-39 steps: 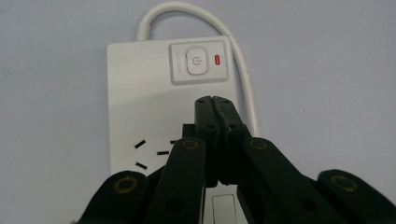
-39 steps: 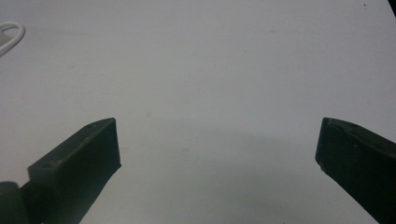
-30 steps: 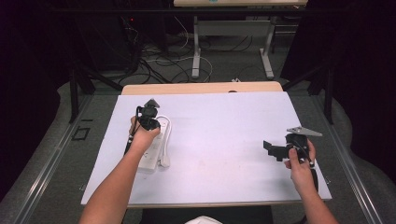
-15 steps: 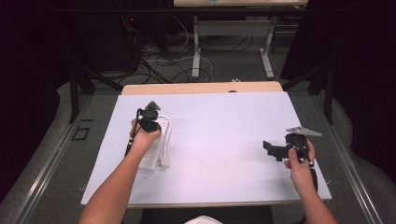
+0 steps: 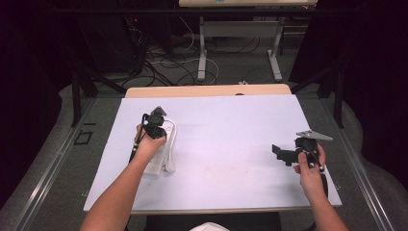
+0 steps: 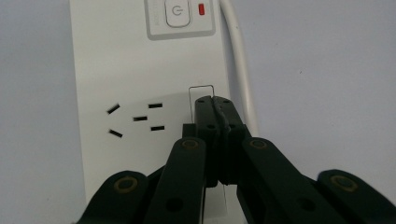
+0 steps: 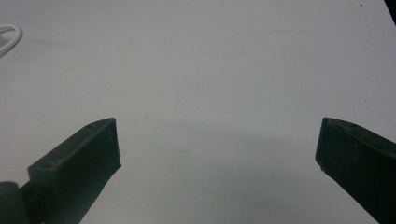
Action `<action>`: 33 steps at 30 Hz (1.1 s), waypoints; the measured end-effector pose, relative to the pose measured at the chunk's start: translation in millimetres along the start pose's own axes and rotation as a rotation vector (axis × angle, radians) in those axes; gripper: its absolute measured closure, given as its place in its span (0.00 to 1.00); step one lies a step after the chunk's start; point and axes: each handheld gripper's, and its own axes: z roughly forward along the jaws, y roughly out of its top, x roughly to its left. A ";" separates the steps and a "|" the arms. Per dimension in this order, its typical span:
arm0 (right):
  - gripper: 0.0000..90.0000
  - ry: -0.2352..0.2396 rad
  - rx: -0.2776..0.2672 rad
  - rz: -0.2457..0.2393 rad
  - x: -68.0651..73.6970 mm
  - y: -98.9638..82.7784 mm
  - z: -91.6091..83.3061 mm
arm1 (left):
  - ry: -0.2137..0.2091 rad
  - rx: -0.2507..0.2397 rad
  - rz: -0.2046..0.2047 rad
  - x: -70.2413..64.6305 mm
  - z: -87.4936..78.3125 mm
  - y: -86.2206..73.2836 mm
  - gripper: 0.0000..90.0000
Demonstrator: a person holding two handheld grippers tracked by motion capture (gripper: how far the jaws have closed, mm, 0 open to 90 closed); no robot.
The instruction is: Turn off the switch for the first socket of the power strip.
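Left gripper, jaws pressed together, hangs over our white power strip beside its socket slots; the strip's cord runs alongside. Right gripper, spread wide, hovers over bare white table.

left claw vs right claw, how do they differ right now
The left claw has its jaws pressed together, while the right claw has its jaws spread wide. The left claw is over the white power strip, tips beside a socket; the right claw is over bare white table. Both are black and hand-held.
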 end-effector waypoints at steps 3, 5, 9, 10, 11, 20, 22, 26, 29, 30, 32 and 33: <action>0.00 0.002 -0.002 -0.006 -1.0 0.3 -0.5 | 0.008 -0.002 0.011 -0.6 0.1 -0.3 1.00; 0.00 -0.005 -0.009 -0.004 -0.8 0.0 0.1 | 0.012 -0.003 0.008 -1.6 0.3 -0.6 1.00; 0.00 -0.006 -0.009 -0.006 -1.2 0.1 0.1 | 0.014 0.022 -0.001 -1.8 2.1 -1.2 1.00; 0.00 0.002 0.000 -0.007 -1.7 0.3 -0.5 | 0.011 0.019 -0.001 -1.3 2.2 -1.2 1.00; 0.00 -0.005 -0.010 -0.006 -1.2 0.2 0.1 | 0.006 0.019 -0.005 -0.7 2.2 -1.2 1.00; 0.00 0.005 -0.003 0.004 0.3 1.3 -1.5 | 0.004 0.004 -0.004 0.0 2.1 -3.3 1.00; 0.00 0.008 -0.004 0.003 0.4 1.3 -1.6 | 0.003 0.003 -0.005 0.1 2.1 -3.5 1.00; 0.00 0.009 -0.003 -0.012 -0.5 1.2 -1.4 | 0.002 0.003 -0.004 0.3 2.0 -3.5 1.00; 0.00 0.010 0.000 -0.008 -0.3 0.9 -1.2 | -0.001 0.005 -0.003 1.0 2.0 -3.4 1.00; 0.00 0.008 0.001 -0.007 -0.2 0.8 -0.9 | -0.001 0.005 -0.003 1.0 2.0 -3.3 1.00; 0.00 0.007 0.004 -0.015 -0.7 0.3 -0.1 | -0.001 0.006 -0.002 1.0 1.9 -3.3 1.00; 0.00 0.008 0.006 -0.018 -0.8 0.3 -0.1 | -0.002 0.006 -0.002 1.0 1.9 -3.2 1.00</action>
